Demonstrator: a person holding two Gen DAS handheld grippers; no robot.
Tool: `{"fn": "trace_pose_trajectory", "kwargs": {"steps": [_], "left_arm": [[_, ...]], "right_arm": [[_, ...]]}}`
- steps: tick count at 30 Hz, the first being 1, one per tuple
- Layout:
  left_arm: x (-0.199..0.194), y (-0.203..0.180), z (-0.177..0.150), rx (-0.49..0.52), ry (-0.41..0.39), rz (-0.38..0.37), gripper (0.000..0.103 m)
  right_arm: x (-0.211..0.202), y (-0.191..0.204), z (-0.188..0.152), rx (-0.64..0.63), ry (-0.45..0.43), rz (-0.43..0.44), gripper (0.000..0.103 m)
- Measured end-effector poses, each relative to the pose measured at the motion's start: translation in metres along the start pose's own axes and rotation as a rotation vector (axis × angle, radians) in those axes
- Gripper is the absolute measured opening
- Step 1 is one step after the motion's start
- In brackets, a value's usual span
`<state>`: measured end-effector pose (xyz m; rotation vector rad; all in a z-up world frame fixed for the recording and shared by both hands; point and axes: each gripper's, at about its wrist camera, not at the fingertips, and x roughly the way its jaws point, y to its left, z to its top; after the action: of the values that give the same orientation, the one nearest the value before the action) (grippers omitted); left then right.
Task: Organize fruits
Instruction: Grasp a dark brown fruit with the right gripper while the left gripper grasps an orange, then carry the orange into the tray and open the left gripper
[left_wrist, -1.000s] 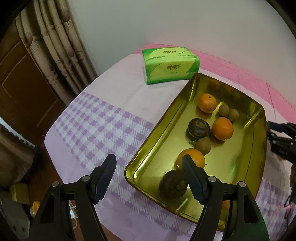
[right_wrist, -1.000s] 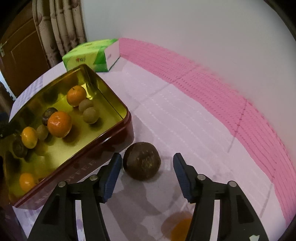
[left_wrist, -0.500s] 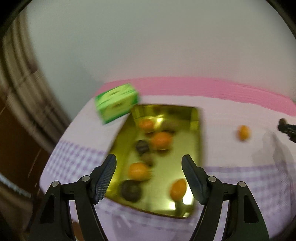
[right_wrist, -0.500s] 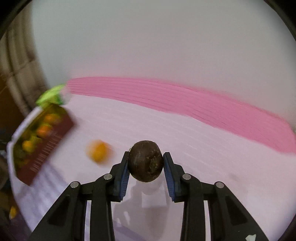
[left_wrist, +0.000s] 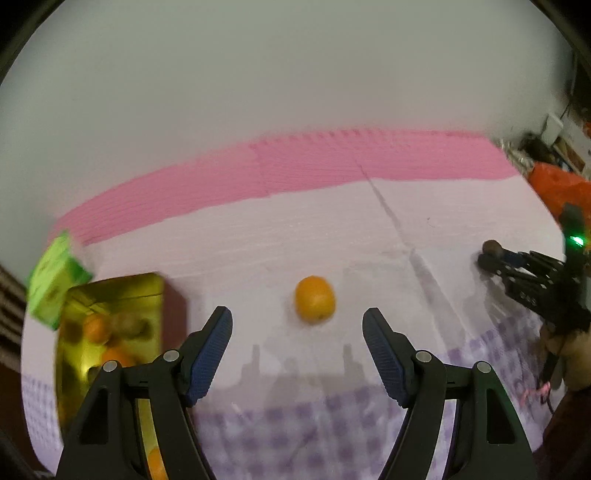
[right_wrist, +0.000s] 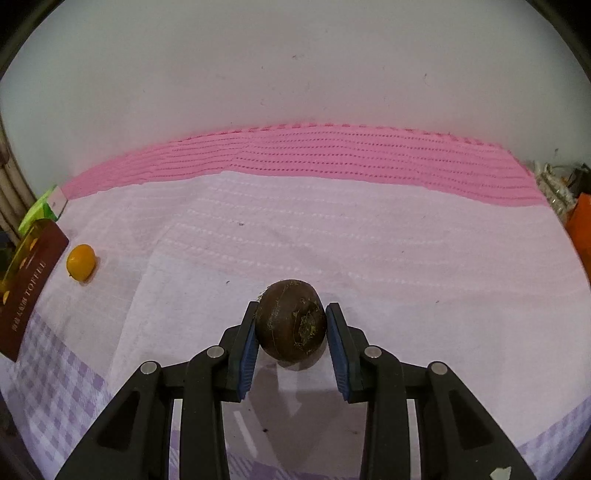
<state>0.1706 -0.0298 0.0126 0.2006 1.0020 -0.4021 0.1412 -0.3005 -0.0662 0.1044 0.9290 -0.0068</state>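
Note:
My right gripper (right_wrist: 291, 332) is shut on a dark brown round fruit (right_wrist: 291, 319) and holds it just above the tablecloth; this gripper also shows at the right edge of the left wrist view (left_wrist: 491, 254). My left gripper (left_wrist: 297, 345) is open and empty, with a loose orange (left_wrist: 314, 300) on the cloth just beyond its fingertips. The same orange shows far left in the right wrist view (right_wrist: 80, 261). A gold tin tray (left_wrist: 110, 291) with several oranges and brown fruits sits at the left.
A green tissue pack (left_wrist: 55, 273) lies behind the tray. The tray's dark red side (right_wrist: 33, 273) shows at the left of the right wrist view. An orange-red bag (left_wrist: 557, 188) sits at the far right. A white wall backs the pink cloth border.
My right gripper closed on the dark fruit and carried it right, away from the tray. My left gripper swung right from over the tray to face the loose orange.

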Motion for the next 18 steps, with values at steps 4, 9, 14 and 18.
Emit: {"fn": "trace_pose_trajectory", "kwargs": {"steps": [4, 9, 14, 18], "left_arm": [[0.041, -0.001, 0.011, -0.015, 0.071, -0.043, 0.073], [0.071, 0.003, 0.012, -0.041, 0.092, -0.031, 0.072], [0.088, -0.007, 0.008, 0.003, 0.101, -0.010, 0.037], [0.081, -0.017, -0.004, -0.029, 0.124, -0.006, 0.036]], "right_arm": [[-0.004, -0.003, -0.002, 0.017, -0.013, 0.029, 0.032], [-0.006, -0.003, -0.003, 0.019, -0.012, 0.047, 0.032], [-0.003, -0.001, -0.003, 0.007, -0.009, 0.047, 0.033], [-0.003, -0.001, -0.004, 0.004, -0.008, 0.043, 0.033]]}}
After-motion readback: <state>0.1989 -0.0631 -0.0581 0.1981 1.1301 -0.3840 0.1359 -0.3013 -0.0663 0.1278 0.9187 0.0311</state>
